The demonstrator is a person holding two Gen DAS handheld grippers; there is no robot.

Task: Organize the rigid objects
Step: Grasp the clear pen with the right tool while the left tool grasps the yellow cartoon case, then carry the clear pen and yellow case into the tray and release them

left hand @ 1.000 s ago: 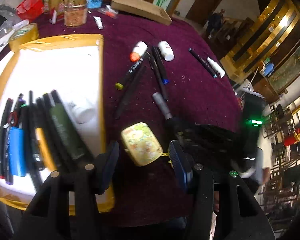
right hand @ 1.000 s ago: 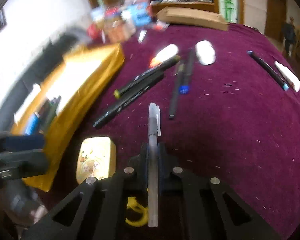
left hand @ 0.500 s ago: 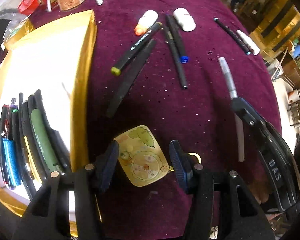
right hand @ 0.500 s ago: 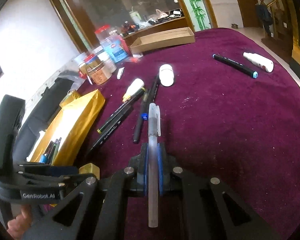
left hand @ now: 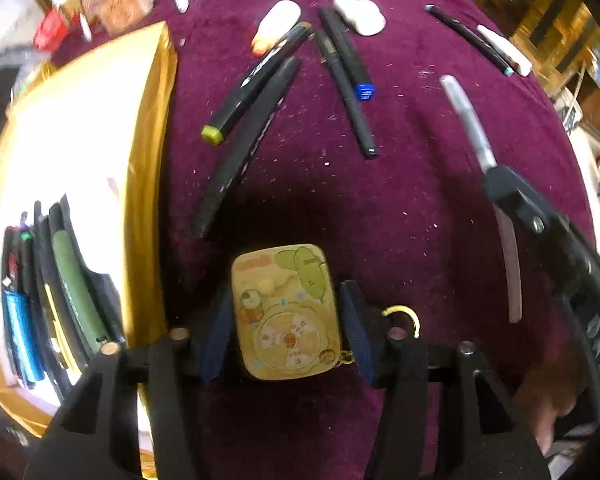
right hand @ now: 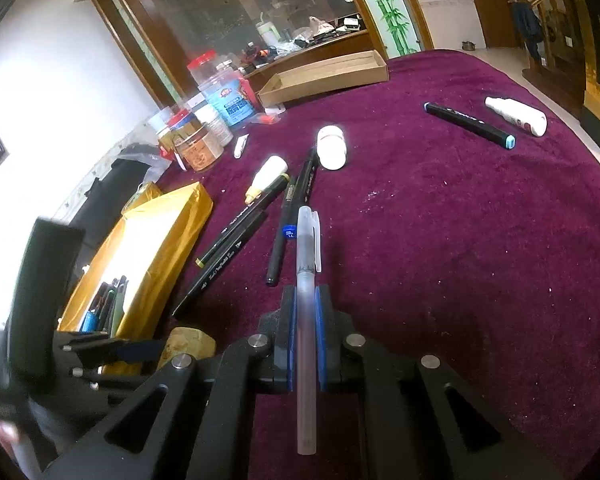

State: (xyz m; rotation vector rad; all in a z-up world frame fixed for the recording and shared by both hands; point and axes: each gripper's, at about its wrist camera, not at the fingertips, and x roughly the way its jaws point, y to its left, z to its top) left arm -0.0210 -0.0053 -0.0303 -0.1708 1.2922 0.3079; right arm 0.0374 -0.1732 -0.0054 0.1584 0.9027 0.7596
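Observation:
A yellow cartoon tin (left hand: 286, 310) lies on the purple cloth between the fingers of my left gripper (left hand: 286, 320); the jaws stand open around it with small gaps at its sides. My right gripper (right hand: 304, 328) is shut on a grey translucent pen (right hand: 307, 280) and holds it above the cloth; it also shows in the left wrist view (left hand: 466, 120). A gold-rimmed white tray (left hand: 152, 128) at the left holds several pens (left hand: 72, 280). Loose black markers (left hand: 252, 88) and white bottles (left hand: 358, 12) lie further back.
Jars (right hand: 204, 140) and a cardboard box (right hand: 324, 76) stand at the table's far edge. A black marker (right hand: 468, 124) and a white bottle (right hand: 516, 114) lie at the far right. The tin's corner (right hand: 188, 344) shows beside the tray (right hand: 164, 236).
My left gripper has moved forward so the tin now sits between its fingers. My right gripper has lifted the grey pen and drawn back to the right.

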